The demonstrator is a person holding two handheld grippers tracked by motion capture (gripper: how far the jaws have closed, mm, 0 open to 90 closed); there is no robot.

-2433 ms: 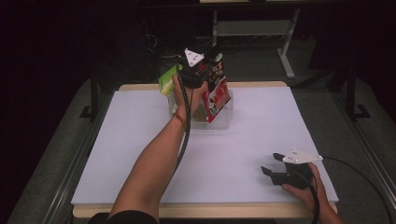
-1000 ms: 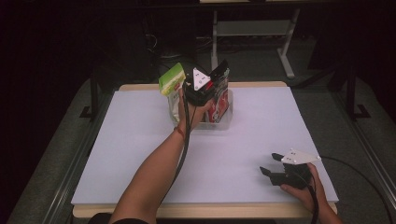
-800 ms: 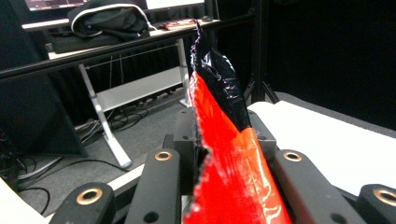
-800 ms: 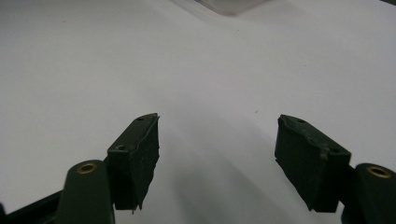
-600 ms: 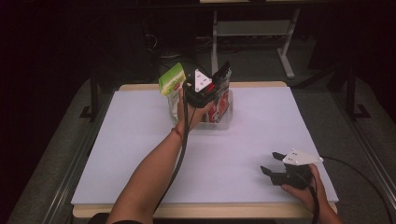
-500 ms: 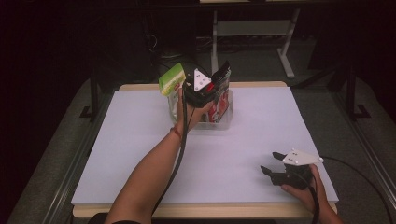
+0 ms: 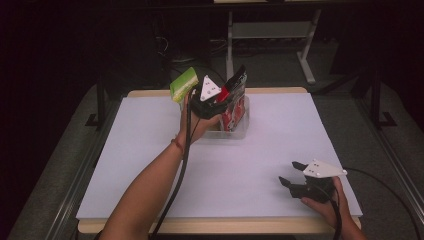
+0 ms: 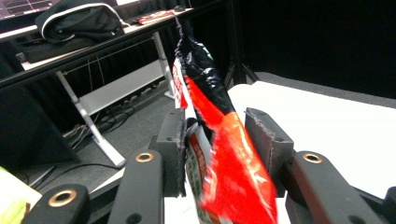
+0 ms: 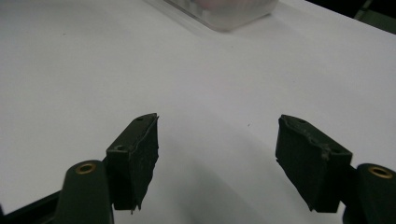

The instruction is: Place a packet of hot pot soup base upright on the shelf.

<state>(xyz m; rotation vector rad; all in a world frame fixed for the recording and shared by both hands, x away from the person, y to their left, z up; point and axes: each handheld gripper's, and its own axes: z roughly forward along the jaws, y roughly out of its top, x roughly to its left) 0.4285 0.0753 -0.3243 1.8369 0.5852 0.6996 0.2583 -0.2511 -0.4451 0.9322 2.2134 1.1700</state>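
— What's my left claw (image 8: 212, 154) got?
— A glossy, crinkled red-and-black foil snack bag (image 8: 210, 154).
— And my pads (image 8: 264, 144)?
— Matt black, rough-edged rubber. The table (image 7: 280, 145) looks smooth, matt white; the bin (image 7: 240, 122) clear plastic.

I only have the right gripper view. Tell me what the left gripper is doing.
Observer: The left gripper has a red-and-black snack bag between its jaws; the right pad stands slightly off the bag.
Operator: Say where that is on the table.
Observer: At the far edge, over a clear bin with more packets inside.
Operator: Report anything else up there.
Observer: A green packet sticks up just left of the left gripper.
Operator: Now place my right gripper.
Observer: The right gripper is low over the near right corner of the white table, jaws open, nothing between them.
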